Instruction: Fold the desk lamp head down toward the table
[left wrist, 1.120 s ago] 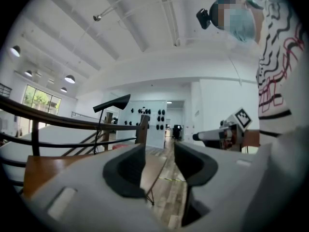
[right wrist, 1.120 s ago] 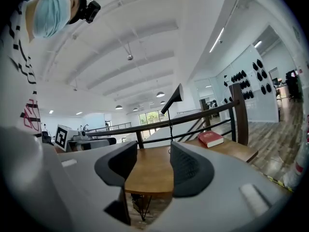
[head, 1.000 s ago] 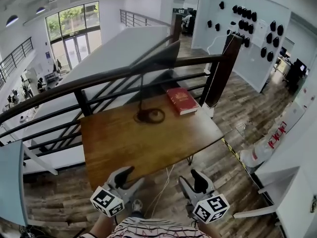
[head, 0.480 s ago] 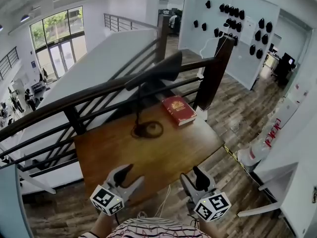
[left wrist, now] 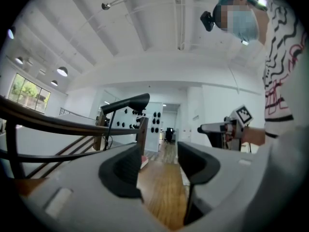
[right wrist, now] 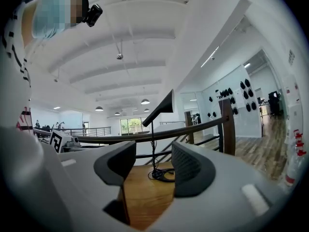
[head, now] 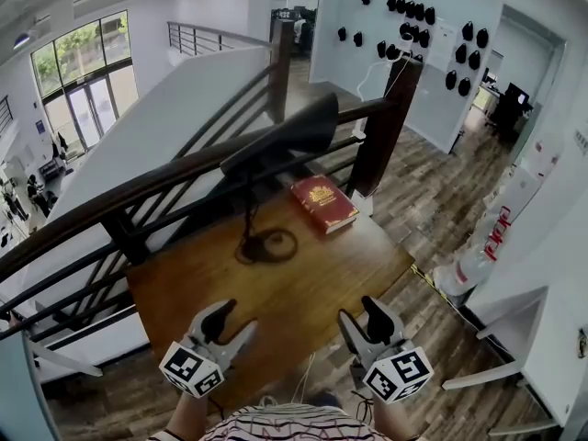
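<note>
Two handheld grippers hover over the near edge of a wooden table [head: 276, 292], side by side and apart from each other. The left gripper [head: 234, 320] has its jaws standing moderately wide; in the left gripper view [left wrist: 159, 166] only bare tabletop shows between the dark pads. The right gripper [head: 360, 318] is likewise parted, and the right gripper view [right wrist: 149, 166] shows nothing between its jaws but table and the lamp far beyond. Both tools point roughly level, toward the far side of the table. Neither touches anything.

The desk lamp [head: 266, 147] stands at the back of the table, well apart from both grippers. Its ring-shaped base [head: 246, 249] rests flat on the wood, and a thin dark stem rises from it. The long black lamp head [head: 299, 129] sits at the top of the stem, raised and slanting upward to the right in the head view, high above the tabletop. From the right gripper view the same head [right wrist: 161, 108] tilts up at a steep angle.

A red book [head: 323, 204] lies flat just to the right of the lamp base, near the table's far right corner. A dark wooden railing [head: 138, 191] runs behind the table, with a thick post [head: 377, 141] beyond the book. The person's striped shirt [head: 285, 423] shows at the bottom edge.
</note>
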Demonstrator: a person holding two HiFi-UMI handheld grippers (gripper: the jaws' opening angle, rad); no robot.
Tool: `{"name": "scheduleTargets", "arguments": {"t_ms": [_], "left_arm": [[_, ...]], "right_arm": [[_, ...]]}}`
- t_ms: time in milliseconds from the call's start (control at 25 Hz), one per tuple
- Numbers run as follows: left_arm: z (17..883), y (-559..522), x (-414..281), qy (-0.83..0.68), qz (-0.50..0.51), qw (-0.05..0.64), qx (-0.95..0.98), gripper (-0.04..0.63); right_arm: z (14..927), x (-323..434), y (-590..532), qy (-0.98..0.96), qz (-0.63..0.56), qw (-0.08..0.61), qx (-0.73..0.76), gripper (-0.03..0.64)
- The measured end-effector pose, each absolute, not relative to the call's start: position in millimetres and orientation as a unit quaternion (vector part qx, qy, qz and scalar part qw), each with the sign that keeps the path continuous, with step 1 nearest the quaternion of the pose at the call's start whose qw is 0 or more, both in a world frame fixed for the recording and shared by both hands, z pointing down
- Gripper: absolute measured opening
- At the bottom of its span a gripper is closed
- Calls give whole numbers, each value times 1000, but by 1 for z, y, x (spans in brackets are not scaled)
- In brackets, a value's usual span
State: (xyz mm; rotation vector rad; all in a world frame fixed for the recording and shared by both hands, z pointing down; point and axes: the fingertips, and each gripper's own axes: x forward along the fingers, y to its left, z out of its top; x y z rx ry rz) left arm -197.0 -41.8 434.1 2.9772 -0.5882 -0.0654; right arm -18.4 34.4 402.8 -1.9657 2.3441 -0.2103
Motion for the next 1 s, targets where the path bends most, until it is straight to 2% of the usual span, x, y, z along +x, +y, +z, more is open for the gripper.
{"name": "scheduleTargets", "arguments": {"t_ms": [560, 1000], "left_arm": [[436, -113, -113, -309, -10, 22, 951, 231], [419, -160, -42, -409, -10, -37, 912, 219]], "right_arm": [[369, 85, -80, 832, -11, 19, -555, 213], [309, 155, -156, 886, 98, 15, -453, 213]]}}
